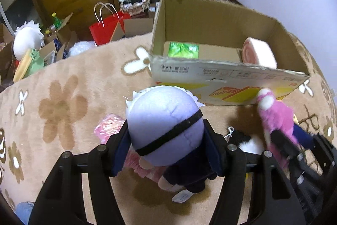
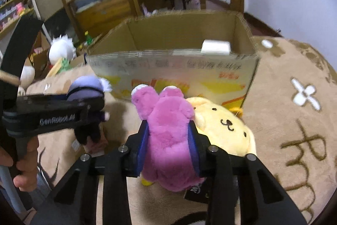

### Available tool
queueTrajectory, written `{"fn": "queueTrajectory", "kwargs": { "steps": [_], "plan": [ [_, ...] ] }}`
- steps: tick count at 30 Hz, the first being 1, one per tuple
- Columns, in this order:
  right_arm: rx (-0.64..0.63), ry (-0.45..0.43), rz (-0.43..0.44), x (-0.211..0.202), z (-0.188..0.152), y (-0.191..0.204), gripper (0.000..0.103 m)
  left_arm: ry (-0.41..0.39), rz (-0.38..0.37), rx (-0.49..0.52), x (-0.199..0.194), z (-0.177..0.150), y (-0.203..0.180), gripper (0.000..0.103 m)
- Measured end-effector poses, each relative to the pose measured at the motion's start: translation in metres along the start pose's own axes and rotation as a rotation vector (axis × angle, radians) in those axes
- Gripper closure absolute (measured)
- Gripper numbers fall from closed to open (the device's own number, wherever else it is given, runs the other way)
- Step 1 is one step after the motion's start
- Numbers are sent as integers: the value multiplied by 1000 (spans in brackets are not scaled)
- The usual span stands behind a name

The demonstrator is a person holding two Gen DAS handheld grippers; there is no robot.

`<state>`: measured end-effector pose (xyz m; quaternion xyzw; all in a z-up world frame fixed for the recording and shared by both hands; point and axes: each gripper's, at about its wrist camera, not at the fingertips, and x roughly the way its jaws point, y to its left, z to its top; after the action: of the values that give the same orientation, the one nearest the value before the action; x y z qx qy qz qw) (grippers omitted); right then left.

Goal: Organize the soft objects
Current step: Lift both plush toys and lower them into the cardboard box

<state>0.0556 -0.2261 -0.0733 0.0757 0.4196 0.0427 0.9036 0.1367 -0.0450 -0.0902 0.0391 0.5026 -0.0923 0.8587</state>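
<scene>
Hidden/unclear: we cannot see the face of the pale-headed doll, only the back of its head w/ a black band; its dark body is partly masked by the tongs. The tag under it is unreadable. In the right wrist view the pink plush covers part of the yellow dog plush, and box print is blurred.

Surroundings: we see a tan flowered blanket carrying an open cardboard box at the far side. Inside it lie a green packet at left and a pink-and-white roll cushion at right. A small pink item lies just left of the doll; a black-and-white plush w/ bead chain lies between doll and pink plush. Beyond the blanket's left edge stand a red paper bag and a white-haired doll.

Pose: left gripper angles down, clamped on the doll near the box's front wall. Right gripper angles down, pads squeezing the pink plush, beside the yellow dog. A hand grips the left tool's handle.
</scene>
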Motion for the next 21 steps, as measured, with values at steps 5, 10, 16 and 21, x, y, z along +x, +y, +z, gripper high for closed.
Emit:
{"fn": "queueTrajectory", "kwargs": {
  "steps": [5,10,16,21],
  "plan": [
    [23,-83,-19,-31,9,-6,66,-95,22,21,-33,-2,1,40],
    [6,-171,-69,-58,21,-5,66,-184,13,32,-60,0,-1,40],
    [1,-262,-111,-86,43,-4,66,-270,7,69,-83,4,-7,40],
    [-15,-307,-136,-96,60,0,66,-337,15,86,-101,14,-14,40]
  ]
}}
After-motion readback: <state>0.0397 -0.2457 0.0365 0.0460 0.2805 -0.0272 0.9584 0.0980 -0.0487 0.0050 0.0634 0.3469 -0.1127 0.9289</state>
